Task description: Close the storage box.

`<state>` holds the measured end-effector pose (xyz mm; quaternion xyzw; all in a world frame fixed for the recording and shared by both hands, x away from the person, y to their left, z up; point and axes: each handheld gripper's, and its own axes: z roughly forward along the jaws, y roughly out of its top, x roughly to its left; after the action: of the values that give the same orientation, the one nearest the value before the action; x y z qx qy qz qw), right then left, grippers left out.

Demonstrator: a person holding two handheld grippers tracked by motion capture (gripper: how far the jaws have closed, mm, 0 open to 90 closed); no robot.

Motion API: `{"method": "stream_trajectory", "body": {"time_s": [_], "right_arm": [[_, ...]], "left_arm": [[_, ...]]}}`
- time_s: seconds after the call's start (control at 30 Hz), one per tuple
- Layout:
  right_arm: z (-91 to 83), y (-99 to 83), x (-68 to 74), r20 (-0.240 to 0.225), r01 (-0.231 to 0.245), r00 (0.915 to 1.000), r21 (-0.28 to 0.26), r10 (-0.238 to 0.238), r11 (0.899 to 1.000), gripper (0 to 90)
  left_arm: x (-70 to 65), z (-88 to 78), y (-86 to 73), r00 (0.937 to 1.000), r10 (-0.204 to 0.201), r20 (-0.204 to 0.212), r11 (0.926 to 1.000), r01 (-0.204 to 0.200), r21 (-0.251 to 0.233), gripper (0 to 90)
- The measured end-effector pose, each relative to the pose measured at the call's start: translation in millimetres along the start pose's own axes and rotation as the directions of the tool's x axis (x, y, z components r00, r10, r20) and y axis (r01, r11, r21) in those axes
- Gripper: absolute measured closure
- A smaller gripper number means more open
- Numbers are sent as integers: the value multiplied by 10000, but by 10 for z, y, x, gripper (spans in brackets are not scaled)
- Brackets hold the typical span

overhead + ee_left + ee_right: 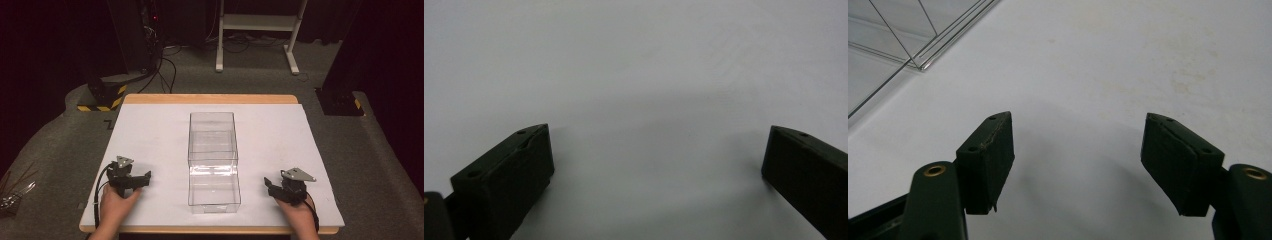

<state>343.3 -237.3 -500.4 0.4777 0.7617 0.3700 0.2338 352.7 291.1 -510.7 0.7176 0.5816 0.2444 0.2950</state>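
Between your two claws stands the clear plastic box (213,160), empty and upright on the white table. It is long, running away from you, and lies well apart from the left gripper (141,180) and the right gripper (270,188), both open-jawed.

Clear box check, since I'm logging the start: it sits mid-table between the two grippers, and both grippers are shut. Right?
Not quite. The clear box does sit between them, but the left gripper and right gripper are both open, as each gripper view shows.
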Motion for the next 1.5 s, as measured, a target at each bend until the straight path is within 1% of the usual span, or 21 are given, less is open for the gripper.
{"method": "stream_trajectory", "body": {"time_s": [0.47,0.6,0.7,0.9,1.17,1.33,1.37,1.5], "right_arm": [[2,1,1,47,8,10000,21,-8,10000,301],[-4,0,2,5,-89,10000,10,89,10000,302],[-16,0,-3,-51,-83,10000,-143,83,9999,301],[-55,3,7,-65,-88,9999,-275,86,9996,299],[-145,37,24,37,113,9999,-582,-111,9982,297],[-169,57,45,37,168,9999,-636,-166,9978,295],[-187,68,56,55,249,9997,-680,-246,9974,298],[-218,85,66,-5,181,9998,-771,-182,9969,309]], "left_arm": [[-4,-1,-2,10000,7,-35,10000,-7,-5,6],[-5,-1,-2,10000,41,-47,10000,-42,-17,7],[-5,-1,-2,10000,41,-46,10000,-41,-17,7],[-5,-1,-1,10000,21,-49,10000,-22,-14,7],[-5,0,0,10000,11,-43,10000,-11,-8,7],[-5,-1,-1,10000,20,-47,10000,-20,-9,7],[-5,-1,-1,10000,18,-46,10000,-18,-10,7],[-5,-1,0,10000,14,-42,10000,-14,-5,7]]}}
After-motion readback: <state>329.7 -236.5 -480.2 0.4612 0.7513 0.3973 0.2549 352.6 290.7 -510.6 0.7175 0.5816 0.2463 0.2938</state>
